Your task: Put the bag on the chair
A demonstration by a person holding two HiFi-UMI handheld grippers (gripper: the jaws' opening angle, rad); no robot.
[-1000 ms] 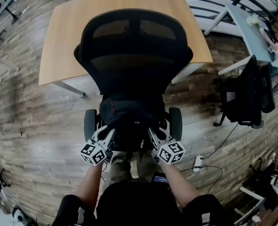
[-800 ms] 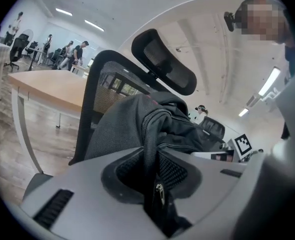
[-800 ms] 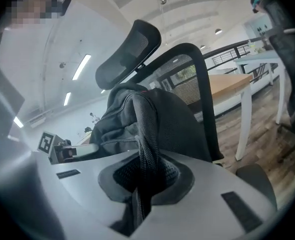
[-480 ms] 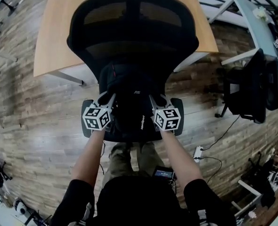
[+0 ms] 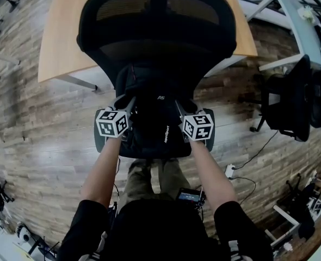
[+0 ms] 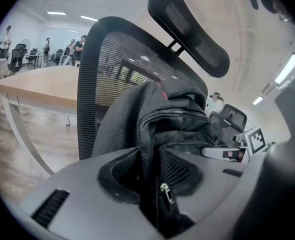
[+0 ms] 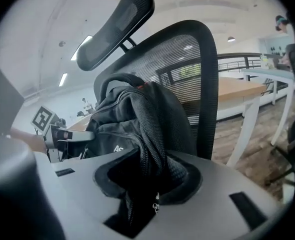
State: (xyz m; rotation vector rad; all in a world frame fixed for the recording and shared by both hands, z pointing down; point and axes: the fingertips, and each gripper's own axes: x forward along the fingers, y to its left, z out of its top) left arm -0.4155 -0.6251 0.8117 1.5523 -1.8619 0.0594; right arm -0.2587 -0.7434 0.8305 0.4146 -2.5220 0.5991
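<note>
The bag [image 5: 152,110], a black backpack, stands on the seat of the chair [image 5: 155,34]. Its long axis runs upright, its back leans on the mesh backrest, and its top points toward the headrest. Its front faces the person. A small red tab shows near the top.

White letters on the front read roughly "AS" in both the head view and the right gripper view. A second line of white print lower on the front is too small to read.

The left gripper [image 5: 125,103] is at the bag's left flank and the right gripper [image 5: 182,109] at its right flank, both low on the bag. The left jaws are opening. A fold of zippered fabric hangs between them with a dark gap beside it, so the pads are loose on it. The right jaws are opening too, with a fold of mesh and a zip pull between them and a gap on one side. Neither is clamping.

The bag fills most of the seat, and only a strip of the front edge shows below it. An armrest [image 5: 98,137] sits just outside each gripper, leaving little side room. The wooden table [image 5: 60,42] is just behind the backrest. The plank floor [image 5: 35,140] lies open to the left. A second black chair [image 5: 291,99] stands well apart on the right, and a power strip [image 5: 229,172] lies on the floor near the person's right arm.
</note>
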